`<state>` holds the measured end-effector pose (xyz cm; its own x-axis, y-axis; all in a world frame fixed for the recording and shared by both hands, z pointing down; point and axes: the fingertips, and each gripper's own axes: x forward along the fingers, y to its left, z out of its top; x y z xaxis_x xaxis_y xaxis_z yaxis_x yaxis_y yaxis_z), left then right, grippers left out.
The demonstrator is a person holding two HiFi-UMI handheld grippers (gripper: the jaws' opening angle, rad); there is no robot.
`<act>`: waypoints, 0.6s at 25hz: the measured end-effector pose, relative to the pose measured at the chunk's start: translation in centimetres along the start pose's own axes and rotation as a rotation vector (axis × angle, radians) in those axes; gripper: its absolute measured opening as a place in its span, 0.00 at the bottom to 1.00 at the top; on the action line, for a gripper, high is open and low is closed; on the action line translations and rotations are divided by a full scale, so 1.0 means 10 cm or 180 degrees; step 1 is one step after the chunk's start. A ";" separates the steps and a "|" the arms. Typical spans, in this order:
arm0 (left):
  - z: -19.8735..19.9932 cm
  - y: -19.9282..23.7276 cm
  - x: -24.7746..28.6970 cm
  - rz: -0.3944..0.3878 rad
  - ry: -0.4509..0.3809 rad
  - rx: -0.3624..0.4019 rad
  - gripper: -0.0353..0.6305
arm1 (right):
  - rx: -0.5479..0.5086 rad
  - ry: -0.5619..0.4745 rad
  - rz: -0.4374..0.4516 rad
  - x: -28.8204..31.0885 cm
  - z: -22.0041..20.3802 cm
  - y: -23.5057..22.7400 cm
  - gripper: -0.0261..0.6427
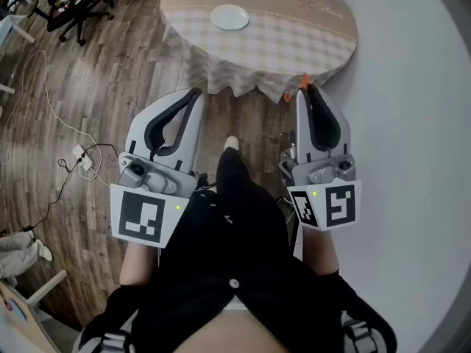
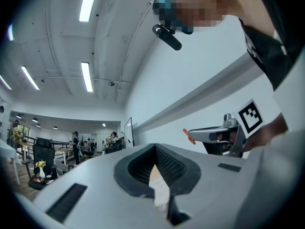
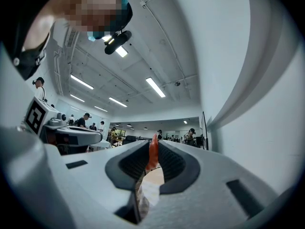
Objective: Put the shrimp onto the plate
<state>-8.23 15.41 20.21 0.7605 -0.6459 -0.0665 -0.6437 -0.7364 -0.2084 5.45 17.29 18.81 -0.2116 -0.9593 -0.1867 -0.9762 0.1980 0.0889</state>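
Observation:
The orange shrimp (image 3: 153, 152) sticks up between the jaws of my right gripper (image 3: 151, 162), which is shut on it. In the head view the shrimp (image 1: 301, 85) shows at the tip of the right gripper (image 1: 305, 93), held over the floor just short of the table. The white plate (image 1: 229, 17) lies empty on the round table (image 1: 294, 28) ahead. My left gripper (image 1: 194, 94) is shut with nothing in it, level with the right one. From the left gripper view the jaws (image 2: 155, 149) meet, and the shrimp (image 2: 189, 136) pokes from the right gripper (image 2: 214, 135).
A checked cloth (image 1: 221, 68) hangs over the table's near edge. A white wall (image 1: 412, 123) runs close along the right. A power strip with cables (image 1: 81, 157) lies on the wooden floor at left, and a black chair (image 1: 70, 6) stands at the far left.

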 end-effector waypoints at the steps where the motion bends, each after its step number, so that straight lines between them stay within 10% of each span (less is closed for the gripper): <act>1: 0.00 0.02 0.05 0.0008 0.0004 0.0000 0.06 | 0.0002 0.0000 0.0009 0.05 -0.01 -0.04 0.11; 15: -0.14 0.50 0.97 0.0254 0.0074 0.0014 0.06 | 0.0067 0.0035 0.0191 0.99 -0.27 -0.72 0.11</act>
<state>-4.21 5.23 19.89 0.7046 -0.7070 -0.0604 -0.7017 -0.6816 -0.2077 10.52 5.80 18.97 -0.2693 -0.9478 -0.1709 -0.9626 0.2592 0.0791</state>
